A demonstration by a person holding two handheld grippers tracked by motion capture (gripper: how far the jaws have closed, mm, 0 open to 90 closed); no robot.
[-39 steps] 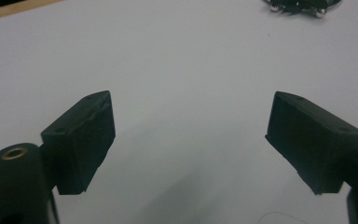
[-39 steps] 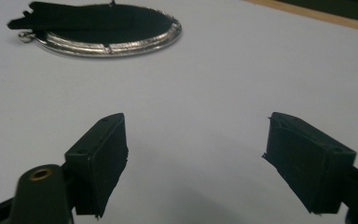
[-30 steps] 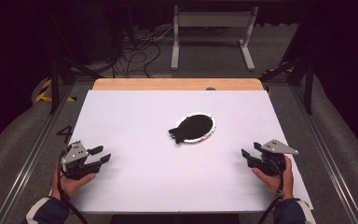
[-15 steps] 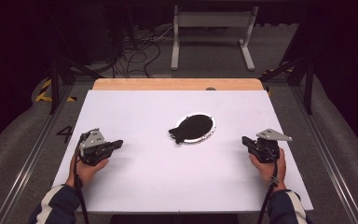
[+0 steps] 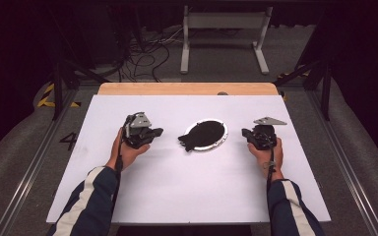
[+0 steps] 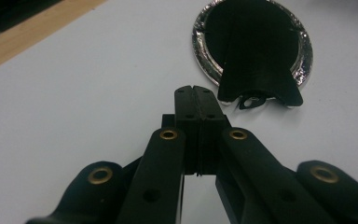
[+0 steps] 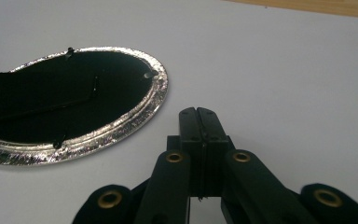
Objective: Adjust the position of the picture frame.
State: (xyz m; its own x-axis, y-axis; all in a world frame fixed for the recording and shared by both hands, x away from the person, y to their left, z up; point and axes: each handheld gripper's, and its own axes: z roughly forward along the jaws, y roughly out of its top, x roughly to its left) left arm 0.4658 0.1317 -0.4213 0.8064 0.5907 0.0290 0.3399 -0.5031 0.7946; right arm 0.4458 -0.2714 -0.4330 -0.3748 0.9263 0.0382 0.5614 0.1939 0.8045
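Silver-rimmed black disc [image 5: 205, 134] flat mid-table [image 5: 177, 191], black stand flap [image 6: 260, 86] facing left gripper [image 5: 156, 132], right gripper [image 5: 246, 132] just beside rim, both clenched on nothing

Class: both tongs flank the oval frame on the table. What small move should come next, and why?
Probably open both tongs. The left tongs and right tongs are shut on nothing, each just short of the silver-rimmed frame, which lies flat with its black stand toward the left tongs. Shut jaws cannot take its rim.
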